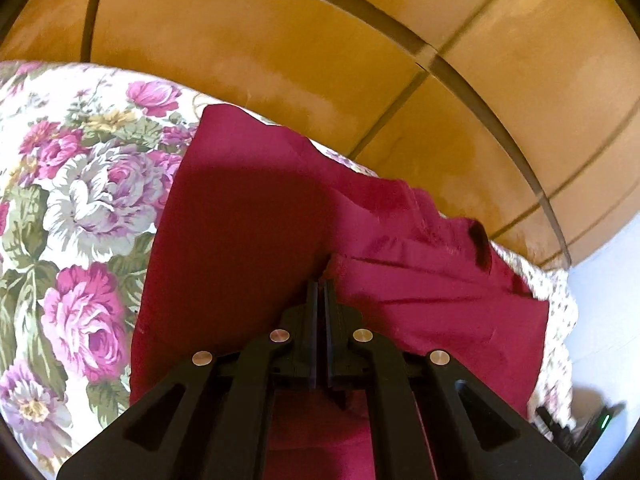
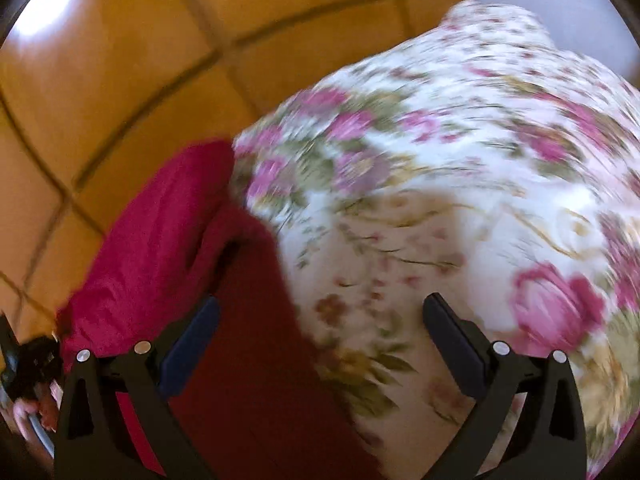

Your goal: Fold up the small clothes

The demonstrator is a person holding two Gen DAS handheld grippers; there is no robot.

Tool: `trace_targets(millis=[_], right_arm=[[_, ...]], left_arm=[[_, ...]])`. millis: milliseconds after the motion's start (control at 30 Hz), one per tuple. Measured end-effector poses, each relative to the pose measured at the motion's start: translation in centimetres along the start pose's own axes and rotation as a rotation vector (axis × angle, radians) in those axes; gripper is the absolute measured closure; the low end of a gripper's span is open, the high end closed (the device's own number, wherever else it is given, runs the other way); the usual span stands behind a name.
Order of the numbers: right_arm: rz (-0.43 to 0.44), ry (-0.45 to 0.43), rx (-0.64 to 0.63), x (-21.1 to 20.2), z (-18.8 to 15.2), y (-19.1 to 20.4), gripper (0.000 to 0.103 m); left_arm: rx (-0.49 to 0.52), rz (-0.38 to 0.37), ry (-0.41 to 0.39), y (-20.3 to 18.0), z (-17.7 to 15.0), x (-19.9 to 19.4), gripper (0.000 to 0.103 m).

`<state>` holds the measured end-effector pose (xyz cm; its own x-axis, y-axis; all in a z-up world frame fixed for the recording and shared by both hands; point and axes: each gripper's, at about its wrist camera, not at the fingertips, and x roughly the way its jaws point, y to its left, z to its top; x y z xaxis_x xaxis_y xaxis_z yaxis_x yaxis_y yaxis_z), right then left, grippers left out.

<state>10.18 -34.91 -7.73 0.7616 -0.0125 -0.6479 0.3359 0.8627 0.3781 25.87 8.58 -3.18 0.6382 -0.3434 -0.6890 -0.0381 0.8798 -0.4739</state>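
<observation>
Now, over on the far left of the left wrist view: floral cloth [image 1: 76, 200], big pink and grey roses, spread flat as the work surface. Just right of that, red garment [image 1: 240, 216] lying on the cloth, one smooth dark panel toward the left, pleated folds and a stitched edge toward the right, far corner reaching the cloth's edge by the orange tiled floor [image 1: 320, 40]. Down the middle, left gripper [image 1: 322, 284] with fingers pressed together, tips right at a raised fold of the red fabric; looks pinched on that fold, though the bite itself sits hidden between the pads. Farther right, more floral cloth draping off the edge, pale wall beyond. Switching to the right wrist view, badly blurred: at the far left edge a hand [image 2: 24, 408] wrapped around a black handle. Next, same red garment [image 2: 168, 240], bunched and rumpled at the cloth's left edge, tiles behind it, a darker stretch running down under the left finger. Then right gripper [image 2: 320, 320] spread wide, nothing between the fingers, red fabric below one fingertip and bare floral cloth [image 2: 460, 152] below the other. Rightmost, only roses and leaves.
</observation>
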Motion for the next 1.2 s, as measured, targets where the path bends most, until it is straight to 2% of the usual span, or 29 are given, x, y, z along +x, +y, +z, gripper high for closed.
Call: trace_targets(millis=[100,200,333,367,433,467,533,567,667,733,833,867,1000,1067,1133,1200], right_arm=[[-0.03,0.037,-0.068,1.9,1.4,1.3,0.002],[-0.076,0.055,-0.133,4.1,2.4,2.5,0.002],[-0.057,0.044,-0.167,5.7,3.5,3.5,0.002],[-0.06,0.03,-0.157,5.7,3.6,3.4,0.003],[-0.137,-0.079,-0.042,4.1,3.7,1.6,0.007],[-0.145,-0.126,0.035,3.1,3.6,0.3,0.006],[-0.118,-0.135,0.086,2.6,3.2,-0.8,0.006],[-0.138,-0.122,0.084,2.7,2.9,-0.9,0.006],[-0.21,-0.16,0.072,1.1,1.8,-0.5,0.006],[-0.236,-0.139,0.079,1.2,1.4,-0.7,0.003],[-0.19,0.036,0.102,3.4,1.6,-2.0,0.002],[-0.164,0.012,0.105,2.6,1.6,-2.3,0.002],[-0.189,-0.069,0.22,-0.5,1.0,-4.1,0.002],[-0.111,-0.142,0.284,-2.0,1.0,-4.7,0.002],[-0.006,-0.149,0.232,-1.8,1.8,-3.3,0.002],[0.035,-0.14,0.093,-1.3,2.7,-0.6,0.002]], left_arm=[[0.093,0.012,-0.051,-0.4,-1.4,-0.2,0.101],[0.082,-0.011,-0.073,-0.1,-1.9,-0.2,0.101],[0.04,-0.064,-0.071,0.8,-1.8,0.1,0.101],[0.028,-0.078,-0.07,1.1,-1.8,0.1,0.101],[0.017,-0.093,-0.073,1.5,-1.8,0.0,0.101],[0.016,-0.097,-0.076,1.4,-1.8,0.0,0.101],[0.019,-0.101,-0.077,1.3,-1.9,0.0,0.101],[0.019,-0.103,-0.078,1.4,-1.9,-0.1,0.101],[0.007,-0.123,-0.079,1.7,-1.9,-0.2,0.101],[0.007,-0.127,-0.081,1.7,-2.0,-0.2,0.101],[0.01,-0.121,-0.084,1.6,-2.0,-0.3,0.1],[0.008,-0.124,-0.088,1.6,-2.0,-0.3,0.1],[0.011,-0.121,-0.093,1.7,-2.1,-0.4,0.1],[0.015,-0.112,-0.099,1.5,-2.3,-0.5,0.1],[0.019,-0.103,-0.105,1.4,-2.4,-0.6,0.1],[0.019,-0.097,-0.111,1.2,-2.4,-0.7,0.1]])
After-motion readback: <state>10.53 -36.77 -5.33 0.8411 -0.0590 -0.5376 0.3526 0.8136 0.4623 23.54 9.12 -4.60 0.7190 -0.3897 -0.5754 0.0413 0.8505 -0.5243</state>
